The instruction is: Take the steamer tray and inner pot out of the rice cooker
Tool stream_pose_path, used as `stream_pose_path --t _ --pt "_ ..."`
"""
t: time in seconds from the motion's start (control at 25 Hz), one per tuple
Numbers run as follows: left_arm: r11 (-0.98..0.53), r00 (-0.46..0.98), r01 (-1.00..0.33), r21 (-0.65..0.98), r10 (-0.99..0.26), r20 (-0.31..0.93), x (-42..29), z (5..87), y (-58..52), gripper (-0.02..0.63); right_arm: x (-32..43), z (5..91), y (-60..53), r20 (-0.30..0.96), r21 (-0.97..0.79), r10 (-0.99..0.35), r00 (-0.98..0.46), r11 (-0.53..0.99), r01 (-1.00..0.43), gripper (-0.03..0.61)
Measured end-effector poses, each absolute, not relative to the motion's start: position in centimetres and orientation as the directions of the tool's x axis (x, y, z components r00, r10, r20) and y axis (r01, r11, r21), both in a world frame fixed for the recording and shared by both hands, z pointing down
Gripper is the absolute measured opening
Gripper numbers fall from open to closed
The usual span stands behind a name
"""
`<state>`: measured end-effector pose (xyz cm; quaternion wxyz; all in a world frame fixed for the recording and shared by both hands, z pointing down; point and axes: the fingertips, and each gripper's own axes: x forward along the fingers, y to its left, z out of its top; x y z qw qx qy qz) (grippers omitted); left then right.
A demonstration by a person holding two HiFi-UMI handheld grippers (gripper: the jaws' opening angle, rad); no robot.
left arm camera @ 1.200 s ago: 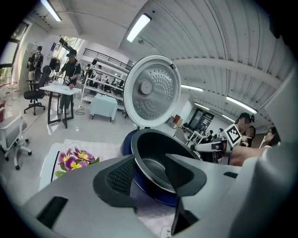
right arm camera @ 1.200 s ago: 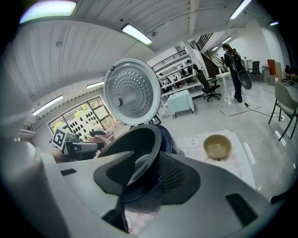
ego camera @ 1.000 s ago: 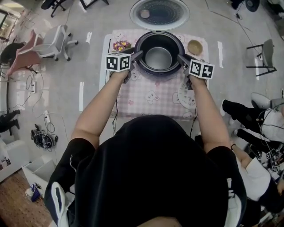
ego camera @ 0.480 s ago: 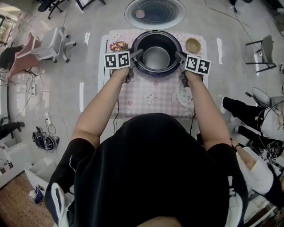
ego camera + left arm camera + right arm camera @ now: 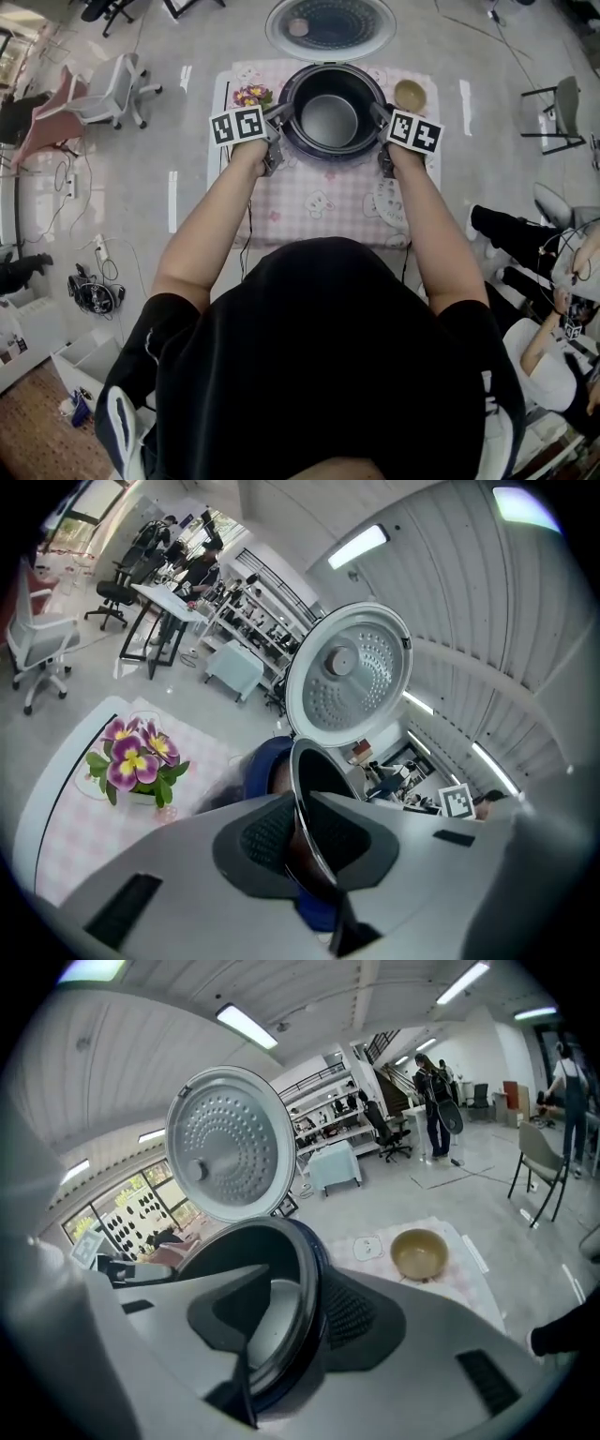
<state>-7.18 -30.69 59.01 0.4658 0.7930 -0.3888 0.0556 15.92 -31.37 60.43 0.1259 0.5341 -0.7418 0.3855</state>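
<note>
Now, rice cooker (image 5: pixel 336 150) open — inner pot (image 5: pixel 330 120) inside

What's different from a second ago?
The left claw has just closed onto the rim of the silver metal inner pot; the right claw, straddling the opposite rim, has just opened a little. The pot stays inside the dark blue round rice cooker, lid up.

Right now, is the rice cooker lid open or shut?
Open. The lid stands upright behind the cooker body, showing its inner side.
</note>
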Motion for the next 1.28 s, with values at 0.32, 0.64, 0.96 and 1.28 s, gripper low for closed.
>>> stream_pose_path --t 0.32,0.64,0.96,1.28 --pt "-0.353 0.692 -0.700 0.621 -0.552 0.465 -6.8 58.5 -30.4 0.066 16.0 60.5 -31.7 0.643 -0.370 -0.644 -0.414 0.211 -0.905 0.160" --pt "-0.384 0.679 -0.723 0.575 -0.547 0.489 -7.6 59.4 -31.2 0.067 14.9 60.3 -31.7 0.630 -0.411 -0.613 -0.477 0.258 -0.874 0.150" --pt "-0.328 0.687 -0.698 0.637 -0.557 0.466 -7.7 59.4 -31.4 0.058 15.6 60.4 -31.4 0.584 -0.587 -0.601 -0.546 0.151 -0.795 0.046" --pt "-0.309 0.710 -0.650 0.694 -0.572 0.411 -7.6 57.9 -31.9 0.051 15.7 59.7 -30.8 0.548 -0.654 -0.601 -0.581 0.126 -0.746 0.043"
